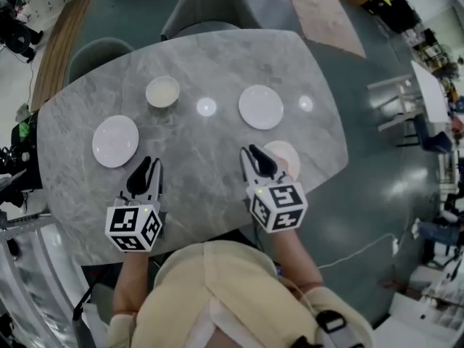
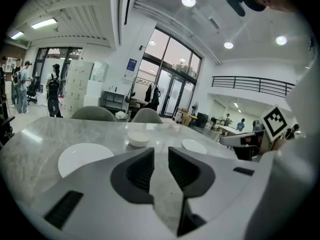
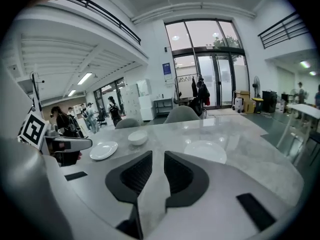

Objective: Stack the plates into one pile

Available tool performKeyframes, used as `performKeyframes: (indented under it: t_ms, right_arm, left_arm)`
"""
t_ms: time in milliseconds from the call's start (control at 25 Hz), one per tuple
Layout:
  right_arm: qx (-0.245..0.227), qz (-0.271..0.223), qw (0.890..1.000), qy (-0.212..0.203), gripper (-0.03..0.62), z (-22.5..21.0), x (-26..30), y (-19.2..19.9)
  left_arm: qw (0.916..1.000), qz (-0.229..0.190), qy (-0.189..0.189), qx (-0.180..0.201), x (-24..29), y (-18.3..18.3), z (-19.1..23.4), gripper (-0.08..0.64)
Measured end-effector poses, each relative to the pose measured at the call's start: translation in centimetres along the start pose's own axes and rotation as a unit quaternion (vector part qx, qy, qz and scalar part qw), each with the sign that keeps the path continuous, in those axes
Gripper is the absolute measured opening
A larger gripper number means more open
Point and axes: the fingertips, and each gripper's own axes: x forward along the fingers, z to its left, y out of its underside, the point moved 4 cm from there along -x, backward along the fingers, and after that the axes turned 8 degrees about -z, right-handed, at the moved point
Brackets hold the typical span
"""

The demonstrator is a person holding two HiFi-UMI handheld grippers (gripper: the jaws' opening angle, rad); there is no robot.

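Three white plates and a bowl lie apart on the grey marble table (image 1: 203, 172). One plate (image 1: 114, 141) sits at the left, the bowl (image 1: 162, 92) is behind it, and a second plate (image 1: 261, 106) lies at the far right. A smaller plate (image 1: 286, 156) lies partly hidden beside my right gripper (image 1: 254, 155). That gripper hovers over the table with a gap between its jaws and nothing in it. My left gripper (image 1: 148, 167) is open and empty, just right of the left plate (image 2: 82, 157). A plate (image 3: 205, 150) lies ahead of the right gripper (image 3: 158, 159).
Two grey chairs (image 1: 210, 6) stand at the table's far side. Bright spots of ceiling light (image 1: 206, 107) reflect on the marble. The table's near edge runs just under both grippers. In the left gripper view the bowl (image 2: 138, 138) lies straight ahead.
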Motion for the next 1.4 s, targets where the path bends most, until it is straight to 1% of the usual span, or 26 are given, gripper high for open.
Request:
performKeyframes:
  t_ms: [160,320,400,480,680,880,1240,1400]
  right_arm:
    - [-0.004,0.005,1.0,0.024,0.078,-3.6,-0.4,-0.6]
    - [0.01,0.012,0.999,0.041,0.097,-7.3,-0.1,-0.9]
    - [0.014,0.016,0.999,0.049,0.1,-9.0,0.2,-0.9]
    - [0.016,0.023,0.998,0.054,0.101,-10.6,0.6,-1.0]
    - [0.02,0.045,0.997,0.057,0.106,-14.1,2.6,-0.7]
    - [0.029,0.072,0.995,0.061,0.106,-17.1,5.0,-0.1]
    - [0.079,0.132,0.986,0.065,0.106,-21.3,8.7,2.5]
    - [0.103,0.146,0.981,0.07,0.106,-22.8,10.0,3.4]
  left_arm:
    - [0.9999,0.007,0.009,0.008,0.9,0.2,-1.4,0.086]
    - [0.9996,0.012,0.02,0.016,2.5,0.2,-3.1,0.086]
    - [0.9991,0.014,0.03,0.027,3.4,0.1,-4.3,0.086]
    - [0.9984,0.017,0.038,0.037,4.5,-0.1,-5.6,0.086]
    - [0.9972,0.034,0.049,0.046,6.8,0.3,-7.6,0.086]
    - [0.9953,0.058,0.052,0.058,8.7,0.5,-8.2,0.086]
    - [0.993,0.082,0.057,0.063,11.7,0.6,-8.4,0.086]
    - [0.9919,0.095,0.058,0.061,12.6,1.2,-8.5,0.086]
